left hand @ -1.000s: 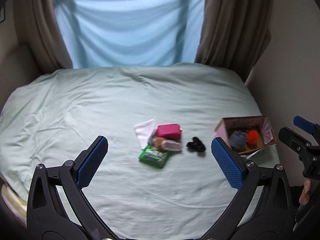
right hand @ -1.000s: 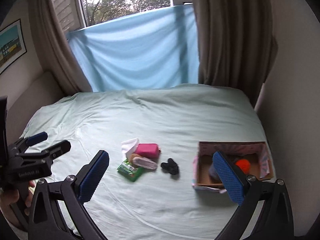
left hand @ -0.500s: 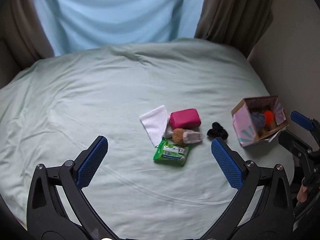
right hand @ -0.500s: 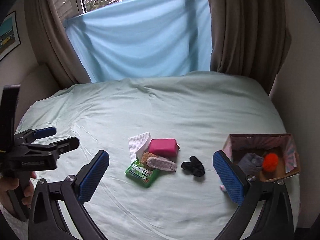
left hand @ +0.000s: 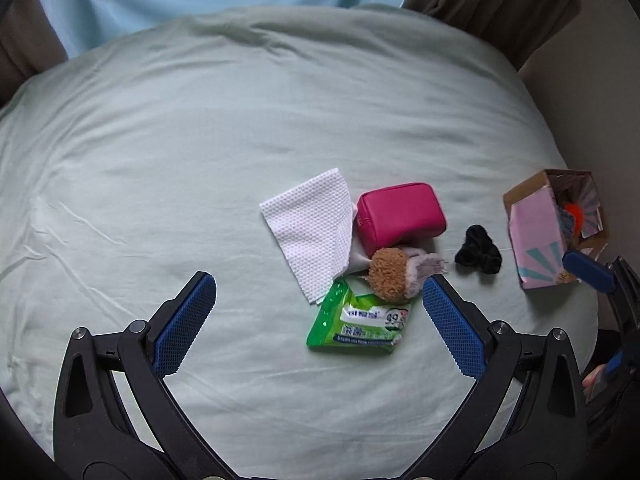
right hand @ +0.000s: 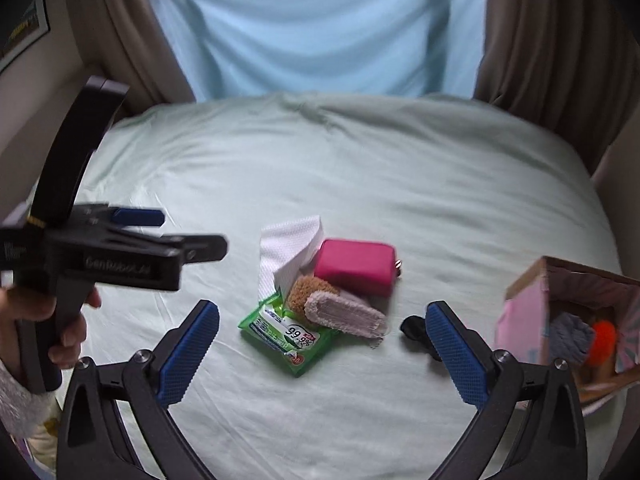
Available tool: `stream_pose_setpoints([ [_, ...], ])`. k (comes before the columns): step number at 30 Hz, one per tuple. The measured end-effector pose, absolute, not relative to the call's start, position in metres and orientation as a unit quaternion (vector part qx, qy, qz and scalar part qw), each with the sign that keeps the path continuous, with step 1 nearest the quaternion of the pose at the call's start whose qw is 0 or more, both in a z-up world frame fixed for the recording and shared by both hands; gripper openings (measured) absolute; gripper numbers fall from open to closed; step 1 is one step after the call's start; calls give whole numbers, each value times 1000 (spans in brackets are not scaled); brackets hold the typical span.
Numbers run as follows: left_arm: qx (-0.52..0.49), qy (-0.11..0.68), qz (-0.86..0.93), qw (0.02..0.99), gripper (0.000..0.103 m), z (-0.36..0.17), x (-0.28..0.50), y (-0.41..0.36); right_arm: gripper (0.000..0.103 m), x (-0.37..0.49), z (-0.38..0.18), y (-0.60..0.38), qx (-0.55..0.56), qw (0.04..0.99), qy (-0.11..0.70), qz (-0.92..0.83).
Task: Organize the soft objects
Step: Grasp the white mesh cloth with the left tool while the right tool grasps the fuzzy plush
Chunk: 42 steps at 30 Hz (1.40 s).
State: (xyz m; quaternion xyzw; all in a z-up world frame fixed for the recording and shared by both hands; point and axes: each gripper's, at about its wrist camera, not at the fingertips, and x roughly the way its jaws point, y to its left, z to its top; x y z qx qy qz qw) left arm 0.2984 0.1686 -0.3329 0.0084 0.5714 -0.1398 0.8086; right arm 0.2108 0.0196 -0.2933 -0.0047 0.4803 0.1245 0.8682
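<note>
The box (right hand: 520,316) at the bed's (left hand: 200,140) right edge already holds a grey and an orange soft item; the pink pouch (left hand: 400,216), plush toy (left hand: 390,274), white cloth (left hand: 312,224), wipes pack (left hand: 360,324) and black scrunchie (left hand: 480,254) lie on the sheet; the left tool (left hand: 318,312) and right tool (right hand: 322,336) are both wide open and empty.

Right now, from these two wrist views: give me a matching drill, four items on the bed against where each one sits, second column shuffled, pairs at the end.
Things:
1. pink zip pouch
2. green wet-wipes pack
3. black fabric scrunchie
4. orange fluffy pom-pom

Places:
A. inside the pink cardboard box
B. alone on the pale green bedsheet, between the pile and the box
C. nearest the grippers, partly under the brown-and-grey plush toy
D. just right of the white textured paper towel

Pairs: 1-D, 2-C, 3-B, 4-A
</note>
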Motion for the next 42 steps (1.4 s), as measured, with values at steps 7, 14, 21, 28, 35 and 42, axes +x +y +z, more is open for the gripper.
stream_pose_setpoints([
  [7, 7, 597, -137, 791, 103, -398, 334, 154, 95, 240, -353, 30, -21, 846, 514, 143],
  [14, 50, 614, -130, 777, 103, -447, 357, 138, 86, 259, -395, 36, -21, 831, 533, 158],
  [21, 45, 626, -119, 769, 102, -474, 376, 138, 68, 275, -420, 47, -49, 819, 543, 180],
  [28, 72, 622, -120, 770, 83, -478, 384, 125, 52, 283, -429, 55, -65, 815, 543, 190],
  [35, 58, 619, -127, 773, 23, -467, 386, 135, 43, 281, -424, 63, -71, 820, 536, 188],
  [42, 54, 614, -132, 777, 12, -458, 379, 137, 35, 280, -417, 63, -70, 825, 529, 184],
])
